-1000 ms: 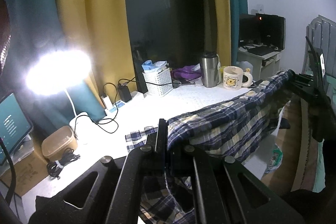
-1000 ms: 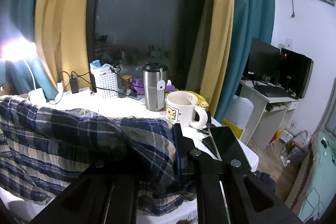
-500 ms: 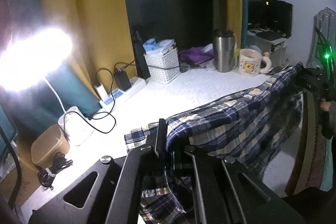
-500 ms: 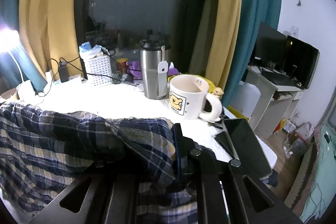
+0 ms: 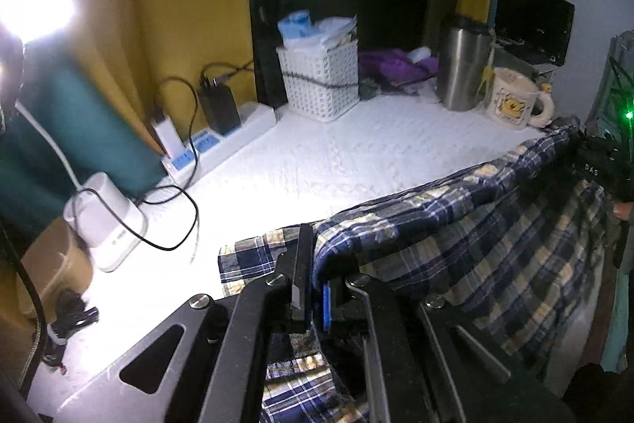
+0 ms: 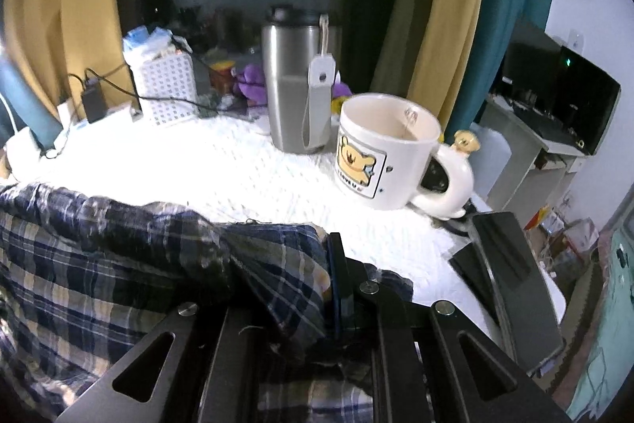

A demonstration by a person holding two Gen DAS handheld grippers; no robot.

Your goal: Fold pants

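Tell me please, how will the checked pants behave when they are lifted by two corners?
The checked pants are probably floppy: the cloth sags and drapes between the left gripper and the right gripper, both with jaws shut on it. They seem light, since thin pinched edges carry them. Loose parts will likely swing and wrinkle.

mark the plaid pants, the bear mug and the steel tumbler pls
plaid pants (image 5: 455, 224), left wrist view, on the raised folded edge.
bear mug (image 6: 380, 153), right wrist view, on the outer wall beside the bear print.
steel tumbler (image 6: 291, 86), right wrist view, on the body below the lid.
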